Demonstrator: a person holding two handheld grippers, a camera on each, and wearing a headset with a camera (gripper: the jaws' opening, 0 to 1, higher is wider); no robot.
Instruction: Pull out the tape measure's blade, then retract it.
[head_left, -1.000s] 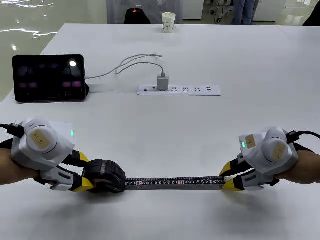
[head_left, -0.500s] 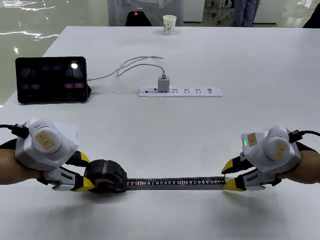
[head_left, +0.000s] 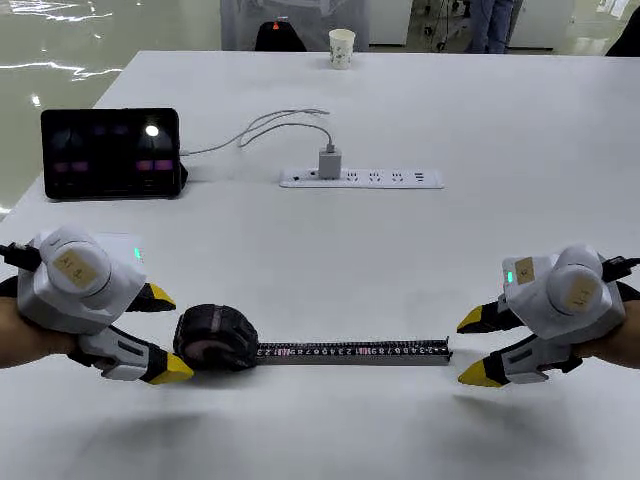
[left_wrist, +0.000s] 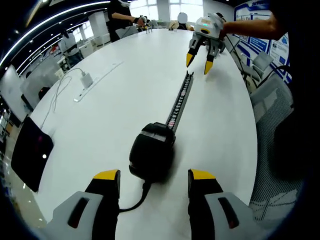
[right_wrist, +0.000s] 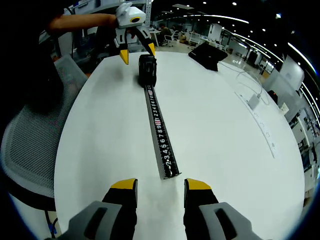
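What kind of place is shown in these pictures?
Most likely an open office or a lab workroom: a long white table with a power strip and a tablet on it, and a mesh office chair beside it.

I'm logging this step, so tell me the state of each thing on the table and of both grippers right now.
Tape measure case: lying on the table.
Blade: pulled out, flat on the table.
Left gripper: open, not clamped on the case.
Right gripper: open, just past the blade's end.
Tablet: screen dimly lit.
Charger: plugged into power strip.
Paper cup: upright.
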